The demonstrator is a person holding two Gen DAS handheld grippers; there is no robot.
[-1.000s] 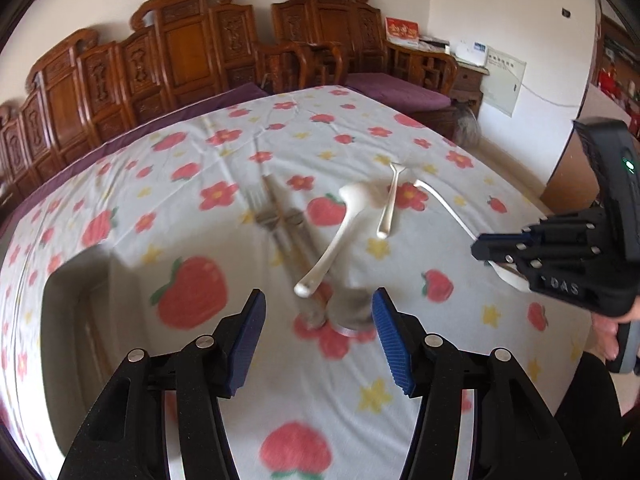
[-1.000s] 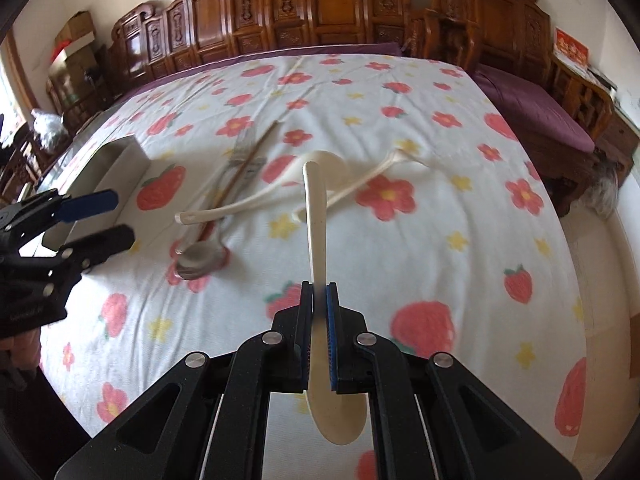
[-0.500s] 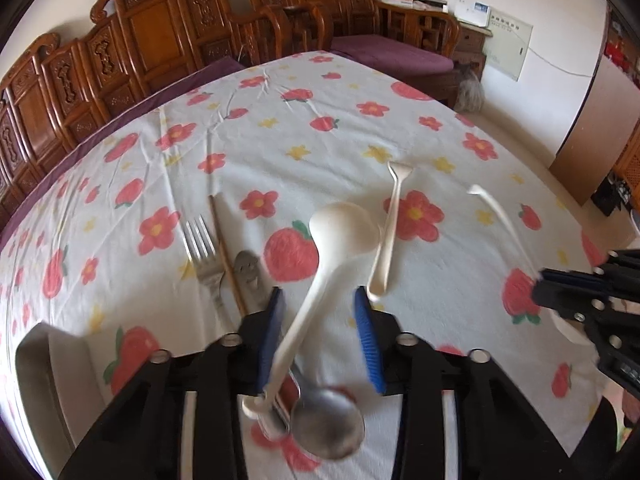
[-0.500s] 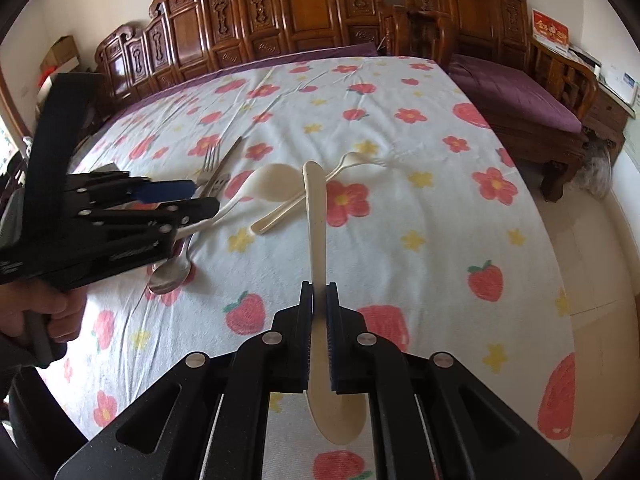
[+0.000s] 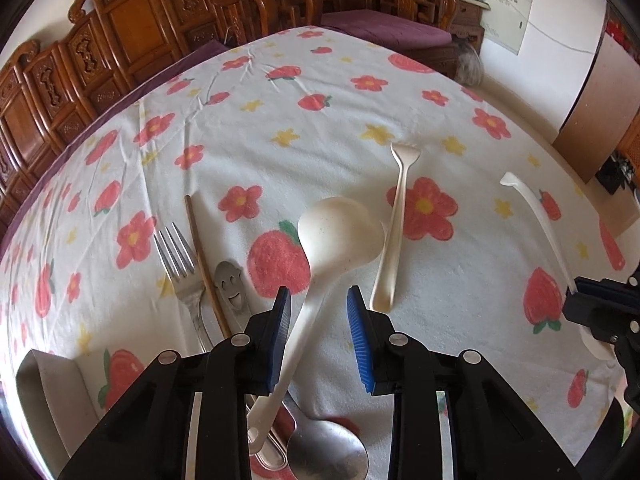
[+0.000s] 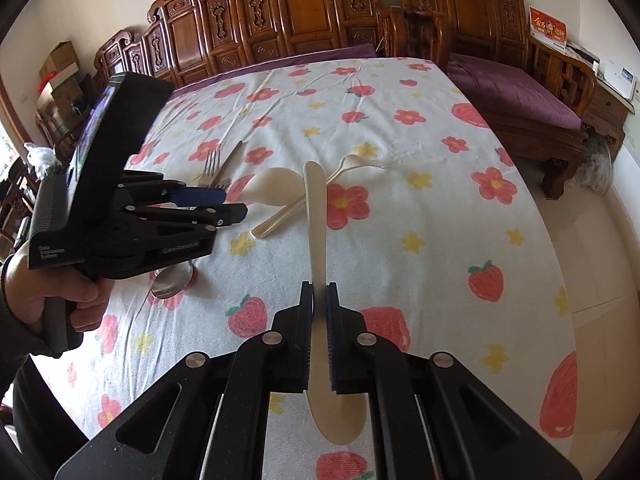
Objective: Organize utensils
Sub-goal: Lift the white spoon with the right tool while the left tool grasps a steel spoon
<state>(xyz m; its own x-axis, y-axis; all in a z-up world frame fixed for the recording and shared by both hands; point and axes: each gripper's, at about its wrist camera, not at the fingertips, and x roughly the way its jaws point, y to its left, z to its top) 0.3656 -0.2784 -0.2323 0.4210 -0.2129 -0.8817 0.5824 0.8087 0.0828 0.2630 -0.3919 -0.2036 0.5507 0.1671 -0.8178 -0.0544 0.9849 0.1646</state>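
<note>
Carved wooden chairs [image 6: 312, 16] ring a table under a strawberry-print cloth [image 5: 328, 128]. Taking the cream ladle [image 5: 340, 232] as the landmark: the left gripper [image 5: 316, 312] straddles its handle, jaws narrowed after closing, the far pad clear of it. Left of the ladle lie a metal fork [image 5: 180, 264], a chopstick [image 5: 200, 252] and a smiley-handled utensil [image 5: 230, 284]; its handle crosses a steel spoon [image 5: 328, 452]. Just right lies a cream fork [image 5: 394, 232]. Well right, the right gripper [image 6: 318, 292] pinches a cream spoon [image 6: 316, 216].
</note>
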